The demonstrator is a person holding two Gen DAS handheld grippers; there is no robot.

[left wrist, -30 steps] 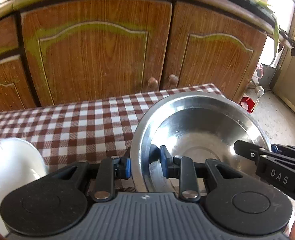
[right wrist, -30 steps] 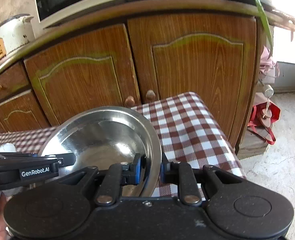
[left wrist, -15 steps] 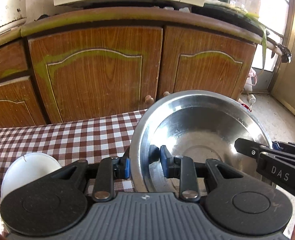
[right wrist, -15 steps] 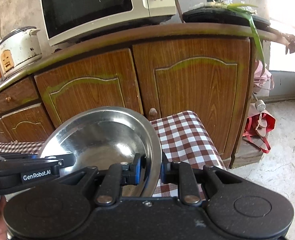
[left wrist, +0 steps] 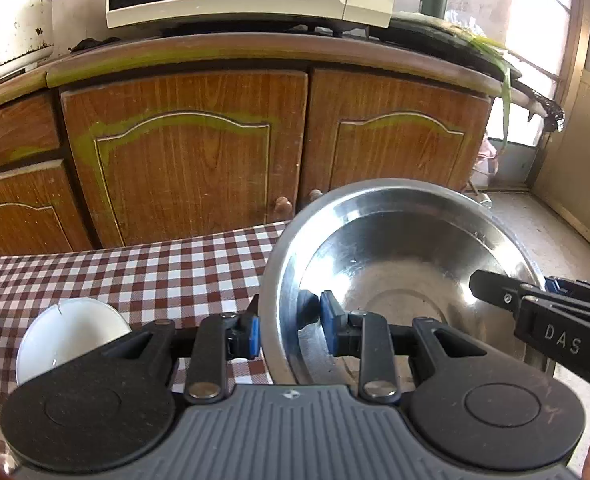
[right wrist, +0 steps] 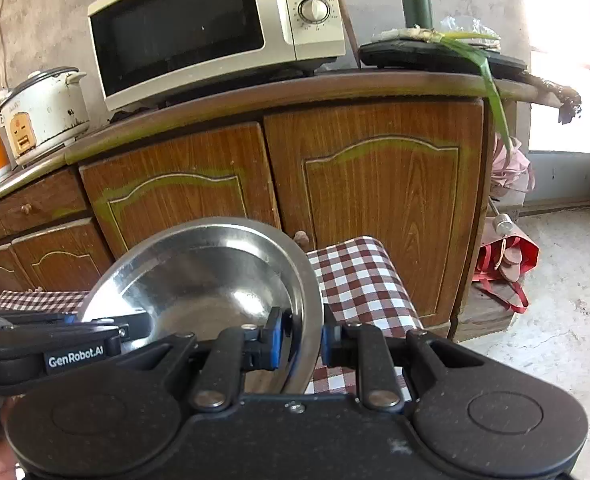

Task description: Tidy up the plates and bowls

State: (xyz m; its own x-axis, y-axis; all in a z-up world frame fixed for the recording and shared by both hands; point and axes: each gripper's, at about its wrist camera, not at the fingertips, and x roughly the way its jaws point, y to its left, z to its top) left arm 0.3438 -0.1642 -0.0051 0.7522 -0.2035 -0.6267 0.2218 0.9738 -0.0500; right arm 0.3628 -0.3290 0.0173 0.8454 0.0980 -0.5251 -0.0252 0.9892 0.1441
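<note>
A wide steel bowl [left wrist: 399, 256] hangs in the air above the checked table [left wrist: 155, 272], held from both sides. My left gripper [left wrist: 289, 330] is shut on its left rim, one blue pad outside and one inside. My right gripper [right wrist: 299, 340] is shut on the opposite rim of the steel bowl [right wrist: 211, 276]. Each gripper shows in the other's view: the right gripper [left wrist: 483, 282] reaches in from the right, the left gripper [right wrist: 139, 320] from the left. A white bowl [left wrist: 69, 336] with a cracked rim sits on the table at the lower left.
Behind the table stands a wooden cabinet [left wrist: 187, 152] carrying a microwave [right wrist: 215, 28], a rice cooker [right wrist: 43, 112] and a green flask [right wrist: 416, 2]. A red bag [right wrist: 507, 264] lies on the concrete floor to the right. The table's right edge [right wrist: 395, 280] drops off beside the bowl.
Both grippers have risen with the steel bowl held between them. The table and white bowl have sunk lower in view, and the countertop with the microwave has come into sight.
</note>
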